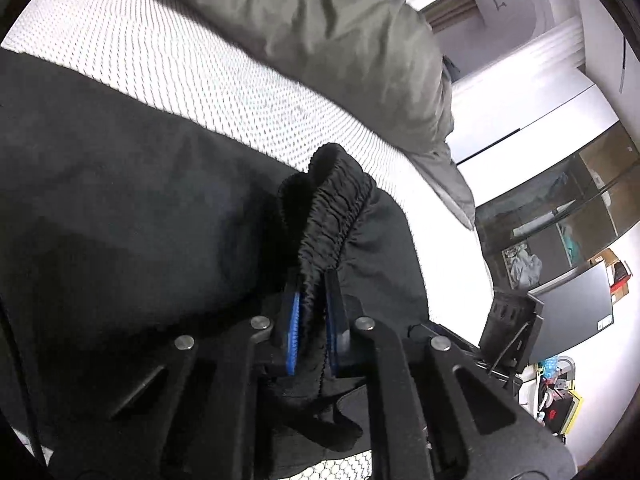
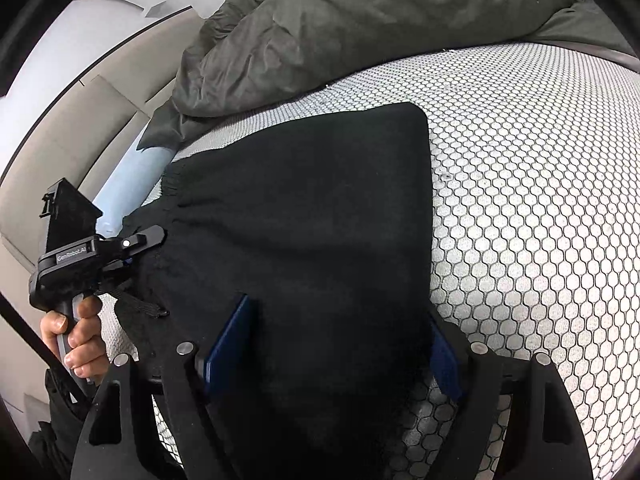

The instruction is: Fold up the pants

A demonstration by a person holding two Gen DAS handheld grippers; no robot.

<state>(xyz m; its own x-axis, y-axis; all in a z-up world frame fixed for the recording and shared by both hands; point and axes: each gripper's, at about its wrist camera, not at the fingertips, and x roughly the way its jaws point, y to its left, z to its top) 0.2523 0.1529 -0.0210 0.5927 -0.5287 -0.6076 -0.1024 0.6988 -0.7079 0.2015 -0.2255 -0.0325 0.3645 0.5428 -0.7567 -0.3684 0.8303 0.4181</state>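
Note:
Black pants (image 2: 304, 216) lie folded on a white honeycomb-patterned bed cover (image 2: 520, 200). My left gripper (image 1: 314, 292) is shut on the gathered elastic waistband (image 1: 332, 208), pinched between its blue pads (image 1: 294, 320). In the right wrist view the left gripper (image 2: 132, 246) shows at the pants' left edge, held by a hand. My right gripper (image 2: 340, 344) is open just above the near part of the pants, its blue pads (image 2: 228, 344) spread wide with fabric between them.
A rumpled grey-green duvet (image 2: 360, 24) lies at the far side of the bed. A light blue roll (image 2: 128, 184) lies by the beige headboard. Shelves (image 1: 560, 216) and a monitor (image 1: 572, 312) stand beside the bed.

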